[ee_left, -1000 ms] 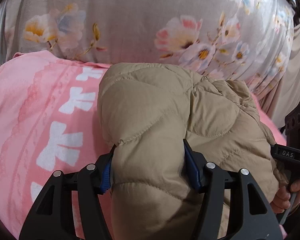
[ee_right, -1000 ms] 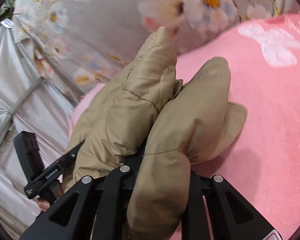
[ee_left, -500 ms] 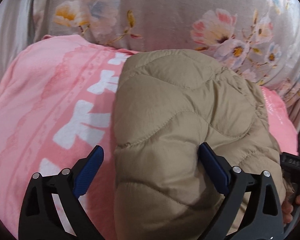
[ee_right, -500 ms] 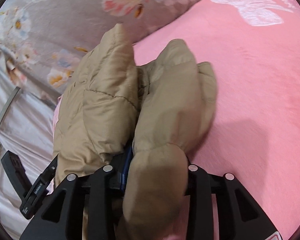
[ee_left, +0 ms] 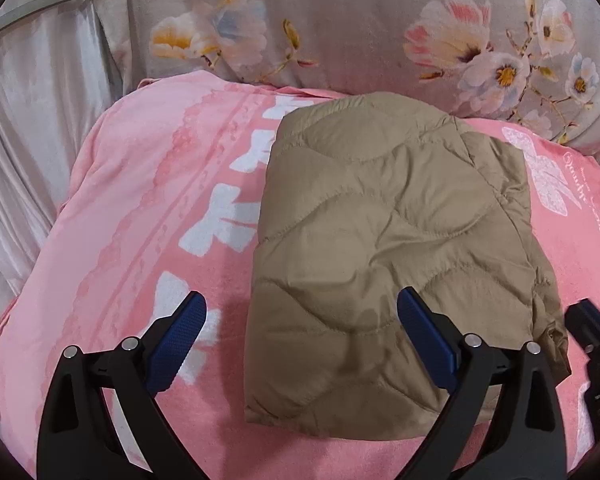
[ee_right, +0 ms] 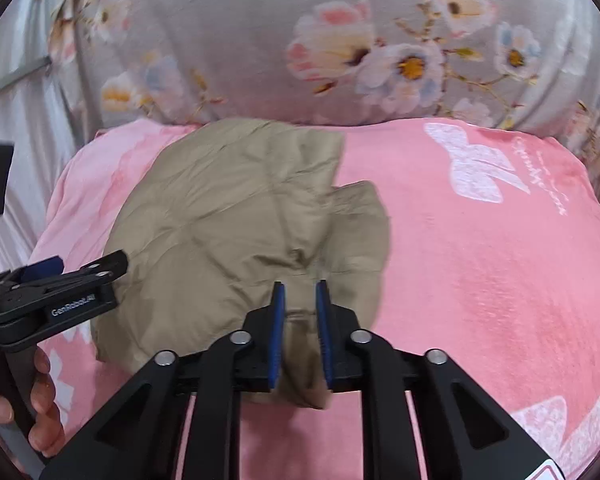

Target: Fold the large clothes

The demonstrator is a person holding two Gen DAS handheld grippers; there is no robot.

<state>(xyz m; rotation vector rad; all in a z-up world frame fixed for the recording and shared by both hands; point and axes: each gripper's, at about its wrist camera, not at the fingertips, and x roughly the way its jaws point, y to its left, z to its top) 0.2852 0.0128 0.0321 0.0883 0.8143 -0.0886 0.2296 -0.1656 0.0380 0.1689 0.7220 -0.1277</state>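
A tan quilted jacket (ee_left: 384,248) lies folded into a compact bundle on the pink blanket (ee_left: 148,216). My left gripper (ee_left: 302,316) is open wide and empty, held above the bundle's near end. In the right wrist view the jacket (ee_right: 228,216) lies left of centre. My right gripper (ee_right: 300,300) has its jaws a narrow gap apart over the bundle's near right corner, with tan fabric showing between and below them. Whether the pads still pinch the fabric is unclear. The left gripper (ee_right: 64,280) shows at the left edge there, held by a hand.
The pink blanket (ee_right: 480,264) with white bow prints covers a cushioned surface. A grey floral cushion (ee_left: 340,28) rises behind it. Pale silvery drapery (ee_left: 32,128) hangs at the left. The right gripper's body (ee_left: 596,344) shows at the right edge.
My left gripper let go of the jacket, opened wide and drew back. The bundle dropped flat onto the blanket. My right gripper's jaws parted slightly and it pulled back too.
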